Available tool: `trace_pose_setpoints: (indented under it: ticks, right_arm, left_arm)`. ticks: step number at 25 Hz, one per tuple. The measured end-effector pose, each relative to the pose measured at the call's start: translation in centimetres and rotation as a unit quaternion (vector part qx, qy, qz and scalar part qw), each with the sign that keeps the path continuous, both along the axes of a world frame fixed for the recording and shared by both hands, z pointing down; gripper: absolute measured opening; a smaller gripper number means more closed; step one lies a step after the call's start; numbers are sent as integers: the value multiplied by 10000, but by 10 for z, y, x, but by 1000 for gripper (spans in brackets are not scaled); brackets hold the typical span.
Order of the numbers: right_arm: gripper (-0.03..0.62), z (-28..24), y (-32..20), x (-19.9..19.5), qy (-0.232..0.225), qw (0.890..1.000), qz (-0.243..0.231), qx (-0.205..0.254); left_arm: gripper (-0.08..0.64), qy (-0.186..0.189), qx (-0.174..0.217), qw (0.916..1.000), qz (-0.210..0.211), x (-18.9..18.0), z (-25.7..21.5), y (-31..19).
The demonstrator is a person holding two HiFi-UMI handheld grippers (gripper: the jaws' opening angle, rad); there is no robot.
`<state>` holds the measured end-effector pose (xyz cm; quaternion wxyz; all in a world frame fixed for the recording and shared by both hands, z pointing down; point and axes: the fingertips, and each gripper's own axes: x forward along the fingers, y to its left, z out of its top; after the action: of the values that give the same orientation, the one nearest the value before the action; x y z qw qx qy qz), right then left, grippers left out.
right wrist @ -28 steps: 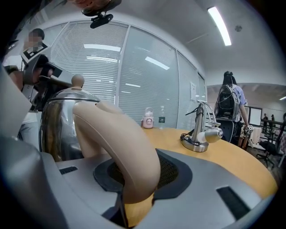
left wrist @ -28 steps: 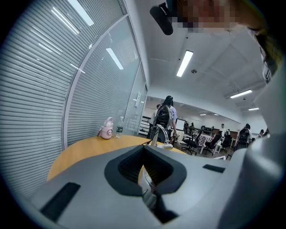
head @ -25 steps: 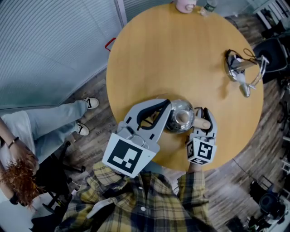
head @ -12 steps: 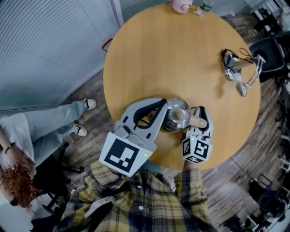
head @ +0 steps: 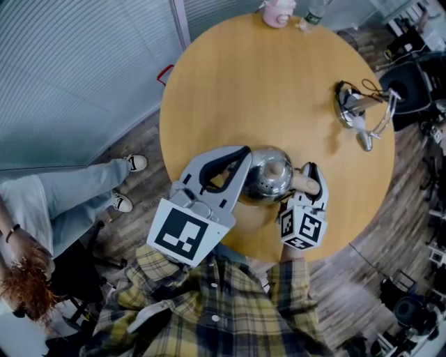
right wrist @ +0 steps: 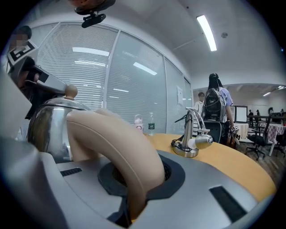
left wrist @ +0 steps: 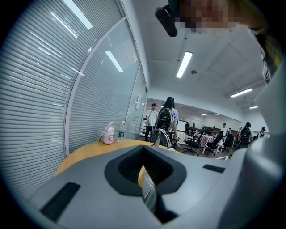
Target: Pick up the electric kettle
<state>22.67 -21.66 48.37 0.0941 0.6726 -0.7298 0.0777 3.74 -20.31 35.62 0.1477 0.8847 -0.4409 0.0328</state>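
Gripping the lidded electric kettle point(head: 268, 176) by its handle point(right wrist: 120, 147): right claw point(head: 310, 183).

The electric kettle point(head: 270, 174) is at the near side of the round table point(head: 244, 77), my left gripper point(head: 244, 157) on its left and my right gripper point(head: 310, 176) on its handle point(head: 305, 185) at its right. A corded base point(head: 352, 111) sits well apart at the far right. Two bottles point(head: 274, 14) are at the far edge.

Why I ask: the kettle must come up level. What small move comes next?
Probably raise the right gripper straight up slightly, staying level: its jaws are clamped on the beige handle of the electric kettle, while the left gripper meets the chrome body's opposite side.
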Motion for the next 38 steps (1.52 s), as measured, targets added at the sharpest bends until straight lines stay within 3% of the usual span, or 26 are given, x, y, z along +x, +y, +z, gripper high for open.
trace_pose_setpoints:
  ticks: [12, 25, 38]
  right_arm:
    - [55, -58, 0, 19, 177, 9997, 63, 163]
    - [55, -119, 14, 36, 158, 9995, 105, 250]
    - [54, -176, 44, 65, 22, 9985, 317, 453]
  left_arm:
    - [2, 120, 139, 9998, 9, -4, -35, -3]
    - [2, 324, 567, 9977, 168, 2, -98, -13]
    - [2, 233, 773, 9962, 328, 3, -128, -8]
